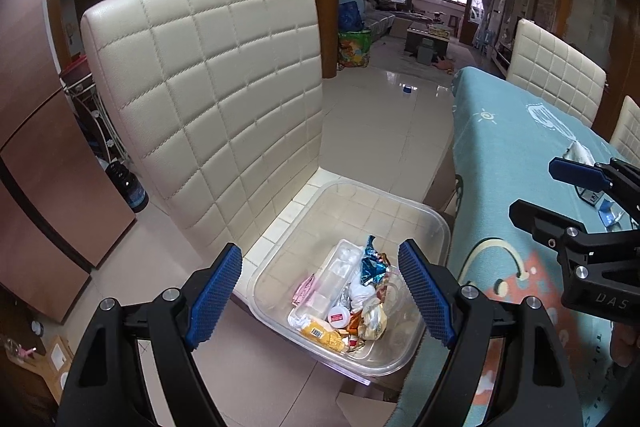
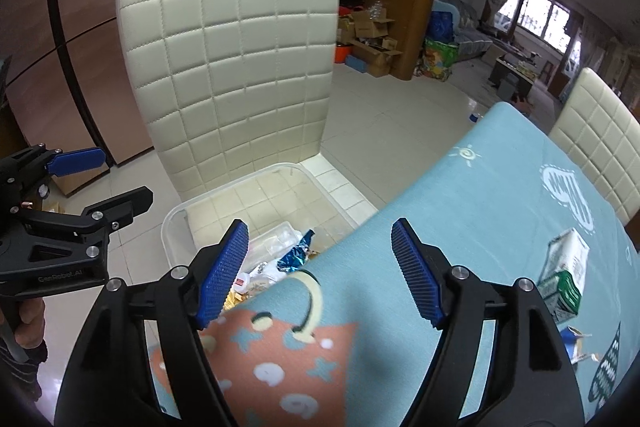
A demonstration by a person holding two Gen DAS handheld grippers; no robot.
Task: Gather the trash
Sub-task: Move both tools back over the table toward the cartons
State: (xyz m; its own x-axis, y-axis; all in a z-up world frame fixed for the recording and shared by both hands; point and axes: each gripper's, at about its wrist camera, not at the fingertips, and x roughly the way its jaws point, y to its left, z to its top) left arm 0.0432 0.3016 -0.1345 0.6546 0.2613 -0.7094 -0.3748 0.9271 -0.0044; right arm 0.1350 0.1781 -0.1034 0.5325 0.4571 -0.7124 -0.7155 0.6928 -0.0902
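A clear plastic bin sits on a cream chair seat beside the table. It holds a pile of trash: wrappers, a clear tray, a small white cap. My left gripper is open and empty above the bin. My right gripper is open and empty over the table's edge; the bin shows beyond it. A green and white carton and a torn blue wrapper lie on the tablecloth at the right. The right gripper also shows in the left wrist view.
The cream quilted chair back rises behind the bin. The table has a light blue patterned cloth. Another cream chair stands at the table's far side. A dark bottle stands on the floor left of the chair.
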